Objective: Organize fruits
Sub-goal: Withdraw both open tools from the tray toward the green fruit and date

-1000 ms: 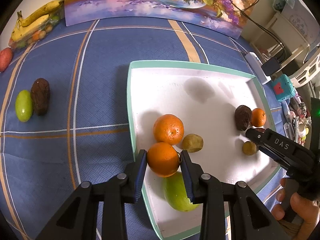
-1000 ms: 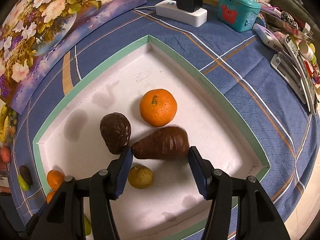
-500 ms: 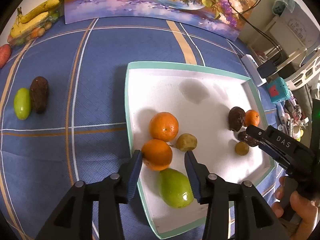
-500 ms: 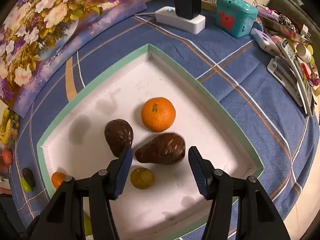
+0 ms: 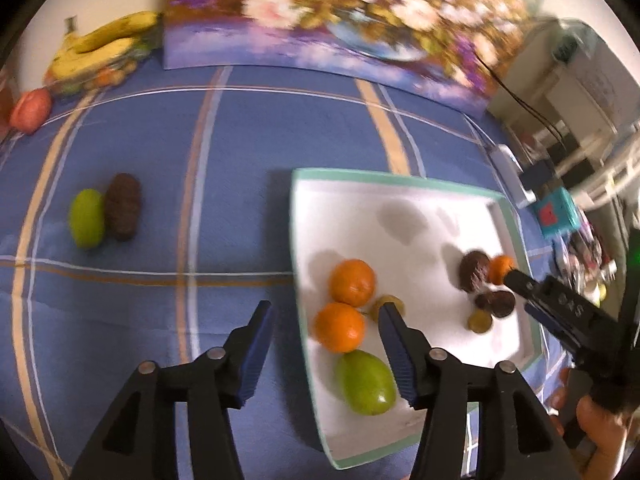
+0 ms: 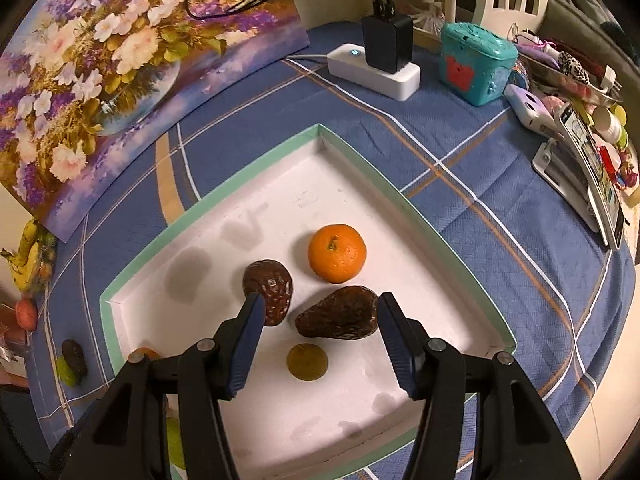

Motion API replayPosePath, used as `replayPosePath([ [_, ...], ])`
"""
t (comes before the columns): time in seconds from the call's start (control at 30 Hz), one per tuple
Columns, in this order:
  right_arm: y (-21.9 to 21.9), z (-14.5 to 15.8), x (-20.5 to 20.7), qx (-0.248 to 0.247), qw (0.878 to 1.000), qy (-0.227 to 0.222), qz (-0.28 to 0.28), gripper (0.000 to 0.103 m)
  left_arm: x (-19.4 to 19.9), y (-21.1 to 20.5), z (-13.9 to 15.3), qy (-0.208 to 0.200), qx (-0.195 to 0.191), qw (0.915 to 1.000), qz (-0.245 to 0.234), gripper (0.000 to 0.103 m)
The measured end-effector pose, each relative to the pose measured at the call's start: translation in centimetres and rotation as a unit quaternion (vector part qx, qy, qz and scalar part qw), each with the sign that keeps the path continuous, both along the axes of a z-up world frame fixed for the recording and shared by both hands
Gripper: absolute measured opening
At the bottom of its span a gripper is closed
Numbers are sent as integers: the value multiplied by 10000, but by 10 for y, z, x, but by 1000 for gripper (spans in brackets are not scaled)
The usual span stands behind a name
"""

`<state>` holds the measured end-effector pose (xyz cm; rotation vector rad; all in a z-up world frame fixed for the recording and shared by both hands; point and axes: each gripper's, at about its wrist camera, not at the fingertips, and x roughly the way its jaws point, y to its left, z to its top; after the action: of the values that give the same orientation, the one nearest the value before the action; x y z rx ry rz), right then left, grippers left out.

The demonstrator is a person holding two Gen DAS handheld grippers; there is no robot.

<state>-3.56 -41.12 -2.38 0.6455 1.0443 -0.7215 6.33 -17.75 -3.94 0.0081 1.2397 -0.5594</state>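
A white tray with a green rim point(image 5: 400, 178) point(image 6: 400, 200) lies on the blue tablecloth. In the left wrist view it holds two oranges point(image 5: 340, 326), a green mango point(image 5: 366, 382) and a small yellowish fruit point(image 5: 386, 306). My left gripper point(image 5: 326, 326) is open and empty above the tray's left edge. My right gripper point(image 6: 318, 318) is open and empty above a brown avocado point(image 6: 340, 318), with a second brown fruit point(image 6: 270, 286), an orange point(image 6: 337, 253) and a small yellowish fruit point(image 6: 307, 361) nearby. A green fruit point(image 5: 86, 218) and a brown fruit point(image 5: 122, 206) lie on the cloth at left.
A flower painting point(image 5: 320, 28) stands along the back. Bananas point(image 5: 100, 46) and a red fruit point(image 5: 30, 110) lie at the far left. A power strip with a charger point(image 6: 376, 64), a teal box point(image 6: 476, 64) and small clutter point(image 6: 580, 152) crowd the right side.
My left gripper let go of the orange, opened wide and drew back to the left. My right gripper lifted away from the brown avocado, which stays in the tray.
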Motion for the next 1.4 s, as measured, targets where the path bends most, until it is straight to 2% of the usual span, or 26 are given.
replayPosePath([
  [0.1,4,1,4,-10,10000,12,94,62,10,15,-2,41,62,9996,280,60],
  [0.17,7,1,7,-28,9998,24,176,69,16,24,-4,42,158,9987,473,66],
  [0.33,21,1,18,-11,9988,14,496,73,27,43,-10,55,331,9952,919,83],
  [0.4,29,2,23,-43,9980,14,630,83,30,49,-11,46,369,9937,1054,89],
  [0.5,40,3,30,-54,9963,-46,856,83,35,58,-11,78,311,9917,1247,92],
  [0.63,56,7,41,-189,9923,-55,1221,84,41,74,-8,-6,309,9876,1539,103],
  [0.7,61,9,44,-210,9910,-127,1318,95,43,83,-6,-71,336,9852,1681,103],
  [0.97,77,13,53,-156,9873,-375,1539,95,57,130,4,-371,577,9694,2356,103],
  [1.1,86,16,56,-70,9836,-670,1671,95,60,149,9,-620,780,9618,2550,103],
  [1.23,97,20,61,-40,9792,-880,1828,95,63,168,12,-780,712,9568,2707,103],
  [1.4,118,21,71,-100,9701,-1106,2158,95,71,184,9,-798,464,9562,2778,103],
])
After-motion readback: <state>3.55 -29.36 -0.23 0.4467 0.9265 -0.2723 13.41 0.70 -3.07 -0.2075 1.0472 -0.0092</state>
